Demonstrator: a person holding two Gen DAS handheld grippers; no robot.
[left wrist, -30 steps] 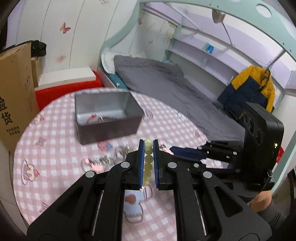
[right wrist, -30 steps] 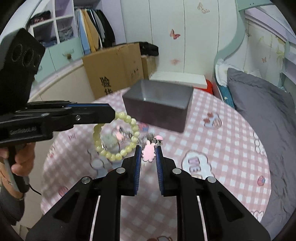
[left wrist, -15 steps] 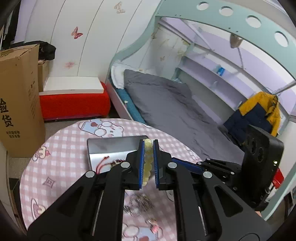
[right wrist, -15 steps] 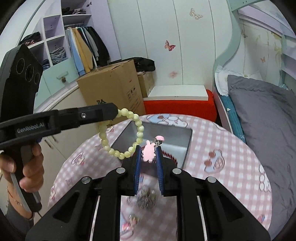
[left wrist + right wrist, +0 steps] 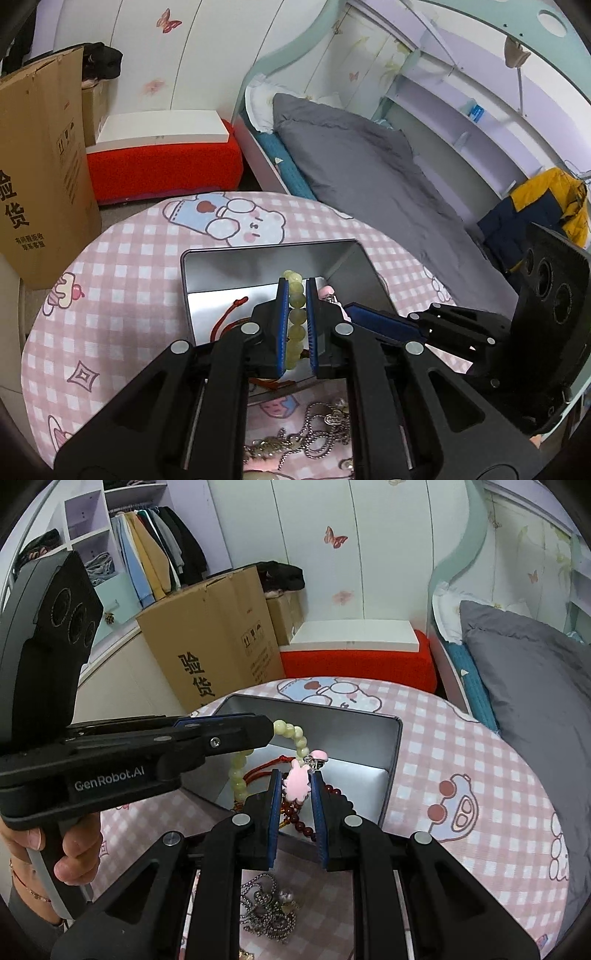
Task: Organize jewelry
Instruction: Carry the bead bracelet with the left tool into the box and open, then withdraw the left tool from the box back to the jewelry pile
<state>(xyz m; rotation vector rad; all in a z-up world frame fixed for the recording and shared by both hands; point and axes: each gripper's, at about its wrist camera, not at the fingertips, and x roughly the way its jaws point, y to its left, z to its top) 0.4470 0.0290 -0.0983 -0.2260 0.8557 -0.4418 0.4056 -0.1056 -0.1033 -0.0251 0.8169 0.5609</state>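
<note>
My left gripper (image 5: 296, 286) is shut on a pale green bead bracelet (image 5: 294, 314), held over the open grey metal box (image 5: 258, 266). From the right wrist view the bracelet (image 5: 236, 771) hangs from the left gripper (image 5: 271, 729) into the box (image 5: 391, 753). My right gripper (image 5: 295, 779) is shut on a pink charm (image 5: 297, 782) with a small metal clasp, also above the box. Inside lie a red cord (image 5: 229, 314) and a dark red bead string (image 5: 295, 812). In the left wrist view the right gripper (image 5: 354, 310) comes in from the right beside my left fingers.
A tangle of silver chains (image 5: 267, 912) lies on the pink checked round table (image 5: 461, 760) in front of the box. A cardboard box (image 5: 210, 635) stands behind on the left, a red bench (image 5: 354, 661) behind it, and a grey bed (image 5: 524, 686) to the right. A hand (image 5: 70, 853) holds the left gripper's handle.
Both grippers have travelled forward from above the chains to above the metal box, still carrying the bracelet and the pink charm. The box's inside now shows below them.
</note>
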